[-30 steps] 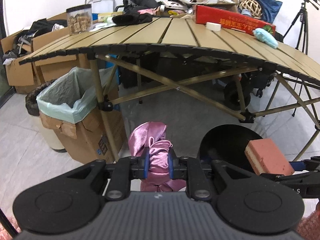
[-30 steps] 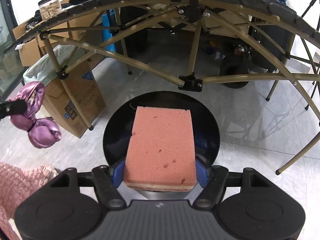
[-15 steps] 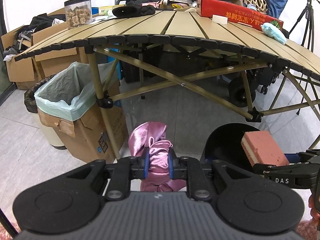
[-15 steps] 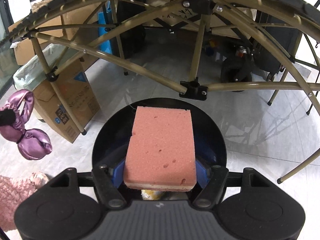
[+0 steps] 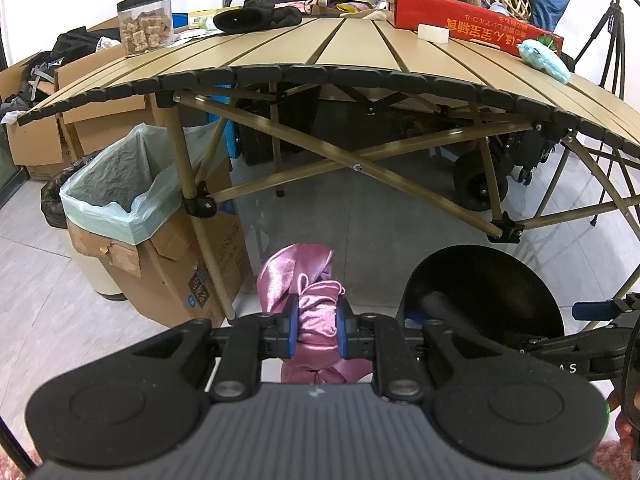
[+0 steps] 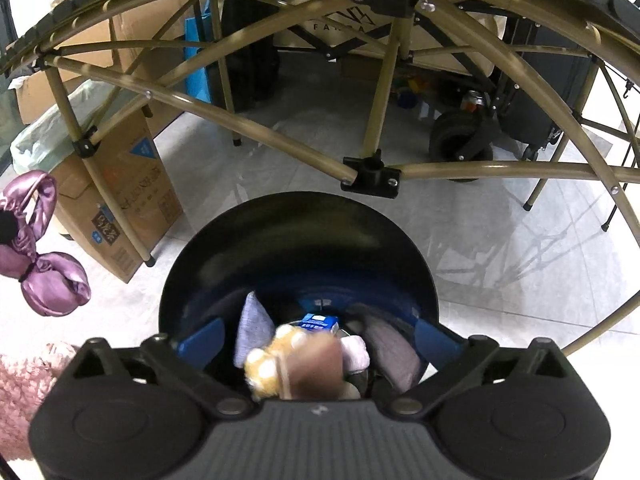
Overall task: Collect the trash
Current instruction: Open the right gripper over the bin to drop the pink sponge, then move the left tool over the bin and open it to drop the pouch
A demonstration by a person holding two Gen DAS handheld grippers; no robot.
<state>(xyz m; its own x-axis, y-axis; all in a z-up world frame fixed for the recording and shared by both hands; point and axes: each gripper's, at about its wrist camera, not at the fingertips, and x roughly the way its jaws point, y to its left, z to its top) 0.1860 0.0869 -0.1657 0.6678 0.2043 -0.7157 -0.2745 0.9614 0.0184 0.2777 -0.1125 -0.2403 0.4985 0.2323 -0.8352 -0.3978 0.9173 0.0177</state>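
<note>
Honestly, the shiny pink satin bow scrunchie [image 5: 316,316] could slip or snag on the folding desk's leg [image 5: 188,184], since the left hand-held gripper [image 5: 317,330], clamped on it, hangs near the desk's front left corner, short of the round black bin [image 6: 298,256]. It looks crumpled and knotted. The right hand-held gripper [image 6: 316,336] is opening, nothing between its fingers.
</note>
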